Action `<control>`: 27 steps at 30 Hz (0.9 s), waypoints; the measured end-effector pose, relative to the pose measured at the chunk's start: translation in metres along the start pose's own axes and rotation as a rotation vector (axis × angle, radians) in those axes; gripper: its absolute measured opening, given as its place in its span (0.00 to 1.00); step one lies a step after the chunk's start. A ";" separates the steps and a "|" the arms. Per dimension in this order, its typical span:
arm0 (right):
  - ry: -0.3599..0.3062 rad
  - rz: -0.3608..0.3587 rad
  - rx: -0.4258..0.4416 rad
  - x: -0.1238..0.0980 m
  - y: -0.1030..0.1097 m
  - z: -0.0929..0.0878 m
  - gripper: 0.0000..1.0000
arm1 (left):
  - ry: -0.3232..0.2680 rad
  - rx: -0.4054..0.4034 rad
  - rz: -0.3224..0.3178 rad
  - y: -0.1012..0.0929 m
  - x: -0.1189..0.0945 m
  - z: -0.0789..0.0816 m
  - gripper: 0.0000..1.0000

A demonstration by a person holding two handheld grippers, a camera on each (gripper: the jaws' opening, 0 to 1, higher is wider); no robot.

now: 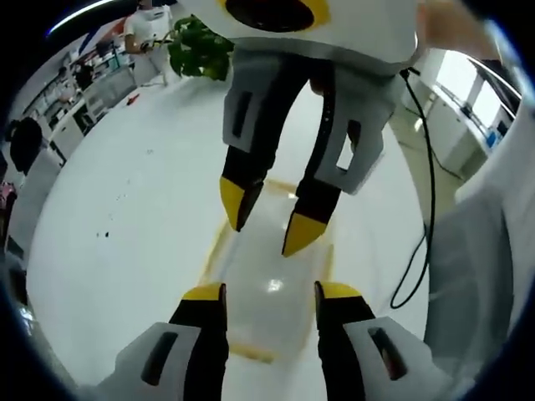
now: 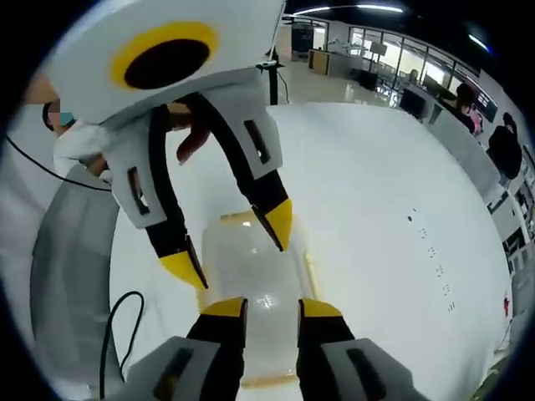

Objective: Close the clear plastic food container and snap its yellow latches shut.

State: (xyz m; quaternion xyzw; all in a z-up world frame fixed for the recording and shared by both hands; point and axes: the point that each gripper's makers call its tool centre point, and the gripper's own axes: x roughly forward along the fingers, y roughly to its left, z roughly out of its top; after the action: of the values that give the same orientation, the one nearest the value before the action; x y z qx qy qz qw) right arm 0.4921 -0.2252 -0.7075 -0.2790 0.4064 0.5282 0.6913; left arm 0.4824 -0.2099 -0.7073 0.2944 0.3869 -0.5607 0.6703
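A: Clear plastic food container point(image 1: 272, 288) lies flat on the white surface point(image 1: 125, 217), lid on top, yellow edging point(image 1: 216, 251) along its sides. It sits right between the two claws.

B: Left claw point(image 1: 269, 291)?

A: In the left gripper view its yellow-tipped jaws rise from the near edge, parted, straddling the near end of the container. Released, nothing pinched between them. Can't tell if the tips touch the lid.

B: Right claw point(image 2: 272, 307)?

A: Same in the right gripper view: jaws apart over its end of the container point(image 2: 251, 276), released. Each claw faces the other from opposite ends; the other claw hangs over the far end in each view, jaws parted too, tips pointing down at the lid.

B: Latches?

A: Yellow strips point(image 2: 311, 276) show along the long sides and at the end point(image 1: 251, 351); whether they are snapped down, can't tell.

B: Anything else?

A: Black cable point(image 1: 422, 217) trails on the surface to the right of the container in the left gripper view. Green plant point(image 1: 201, 48) at the far edge. A few small dark specks point(image 2: 430, 246) on the surface well apart from the container.
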 end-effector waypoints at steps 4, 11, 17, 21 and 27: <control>0.003 -0.004 -0.004 0.002 -0.004 0.000 0.22 | 0.012 0.016 0.007 0.002 0.002 -0.003 0.40; 0.006 -0.002 -0.006 0.005 -0.007 0.001 0.22 | 0.017 0.006 0.003 0.001 0.006 -0.007 0.40; 0.010 -0.006 -0.009 0.005 -0.012 0.002 0.20 | 0.022 0.004 -0.001 0.000 0.008 -0.011 0.40; 0.008 -0.010 -0.009 0.004 -0.017 0.004 0.21 | 0.023 0.001 -0.006 -0.003 0.008 -0.012 0.40; 0.018 -0.009 -0.018 0.005 -0.020 0.002 0.20 | 0.030 0.012 0.000 -0.006 0.006 -0.015 0.40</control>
State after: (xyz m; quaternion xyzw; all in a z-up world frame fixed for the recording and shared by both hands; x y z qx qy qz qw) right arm 0.5129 -0.2266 -0.7112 -0.2915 0.4066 0.5264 0.6875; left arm 0.4745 -0.2019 -0.7204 0.3070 0.3935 -0.5584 0.6627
